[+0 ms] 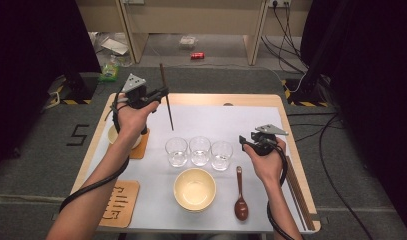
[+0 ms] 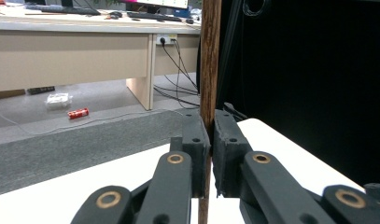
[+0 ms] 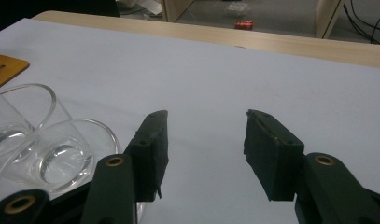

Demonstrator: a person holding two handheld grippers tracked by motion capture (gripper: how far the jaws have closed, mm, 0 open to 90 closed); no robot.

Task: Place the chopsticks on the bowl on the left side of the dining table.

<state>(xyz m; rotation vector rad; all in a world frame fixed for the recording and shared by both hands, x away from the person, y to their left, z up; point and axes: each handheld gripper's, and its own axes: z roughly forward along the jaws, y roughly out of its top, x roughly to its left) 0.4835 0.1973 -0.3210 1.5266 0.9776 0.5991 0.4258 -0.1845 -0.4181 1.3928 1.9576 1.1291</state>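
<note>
My left gripper (image 1: 161, 93), upper left of the high view, clamps a dark wooden chopstick (image 1: 166, 96) near-upright, tip over the white mat (image 1: 231, 117); right gripper (image 1: 247, 142), jaws wide and empty, sits beside three clear glass cups (image 1: 199, 150).

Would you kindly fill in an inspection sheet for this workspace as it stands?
Surface: wooden table with a white sheet over it.
Job's things: dark wooden stick, held upright above the table.
Clutter: three glasses in a row, yellow bowl, brown spoon, two wooden coasters, sticks at the right edge.
Grippers: left gripper shut on the stick; right gripper open, nothing between its jaws.
Cables: one trails from each gripper along the forearm.
Surroundings: grey carpet, red can on the floor, desks behind.
</note>
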